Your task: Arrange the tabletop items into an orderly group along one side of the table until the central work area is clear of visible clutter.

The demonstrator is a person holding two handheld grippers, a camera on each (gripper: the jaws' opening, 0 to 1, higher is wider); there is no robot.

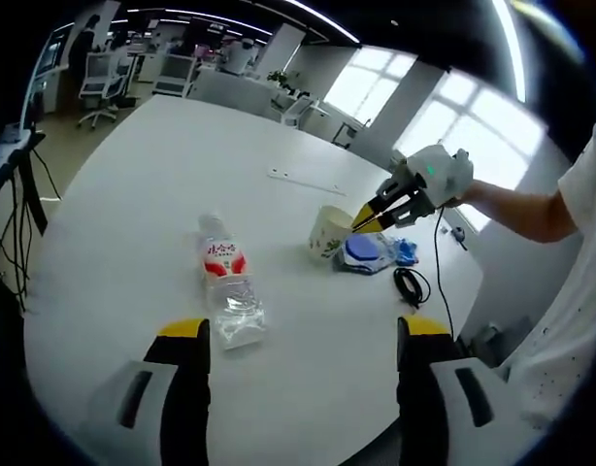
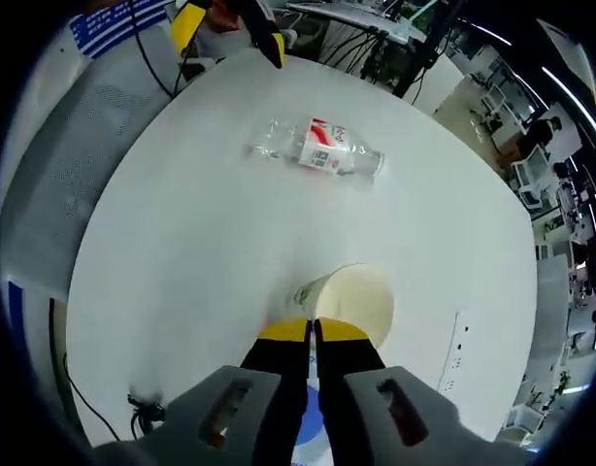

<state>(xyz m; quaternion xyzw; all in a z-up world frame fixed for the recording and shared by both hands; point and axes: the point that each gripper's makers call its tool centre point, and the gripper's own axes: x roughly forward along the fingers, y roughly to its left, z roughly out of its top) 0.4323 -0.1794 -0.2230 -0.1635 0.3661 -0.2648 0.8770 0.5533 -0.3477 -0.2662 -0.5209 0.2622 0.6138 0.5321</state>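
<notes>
I see the round white table [image 1: 133, 194] taking up most of the left gripper view, its surface running from the lower edge up toward the office in the upper left of the frame. Low in that view my left gripper [image 1: 303, 335] rises with its two yellow-tipped jaws spread wide and nothing between them. Just above the left jaw, near the middle of the frame, a clear plastic water bottle [image 1: 227, 282] with a red and white label lies on its side. Right of centre stands a paper cup [image 1: 329, 231], upright, and my right gripper [image 1: 367, 217] comes in from the right on a person's arm, its tips at the cup's rim. A blue-lidded item [image 1: 364, 250] lies just beside the cup, and a black cable [image 1: 412, 284] coils below it. In the right gripper view, the right gripper [image 2: 312, 330] has its jaws drawn nearly together at the cup [image 2: 351, 301] rim; whether they pinch it, I cannot tell. The bottle [image 2: 317, 146] lies upper centre, well apart from the cup.
</notes>
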